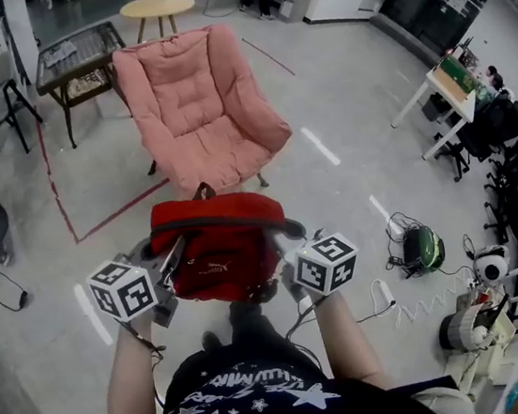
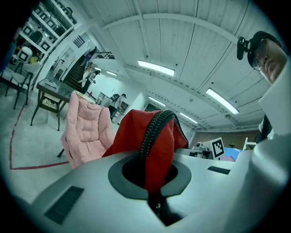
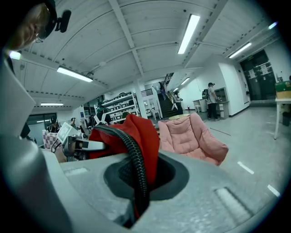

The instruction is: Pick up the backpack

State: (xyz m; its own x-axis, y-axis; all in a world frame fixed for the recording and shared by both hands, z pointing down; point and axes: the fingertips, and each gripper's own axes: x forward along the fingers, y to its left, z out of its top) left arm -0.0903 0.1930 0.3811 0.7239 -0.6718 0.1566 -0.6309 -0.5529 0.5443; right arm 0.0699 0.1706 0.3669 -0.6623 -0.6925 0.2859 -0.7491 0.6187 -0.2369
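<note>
Grey workshop floor (image 1: 342, 115) spreads below, and nearest the person one red fabric backpack with a black zip (image 1: 217, 245) hangs clear of it between two tools. The left tool (image 1: 165, 266) and right tool (image 1: 286, 250) are each clamped tight on its zip edge. Beyond stands one pink padded armchair (image 1: 198, 105), then one round wooden table (image 1: 157, 6).

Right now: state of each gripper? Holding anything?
Left gripper: shut on the red backpack, pinching its zippered edge.
Right gripper: shut on the same backpack, at its other side.
</note>
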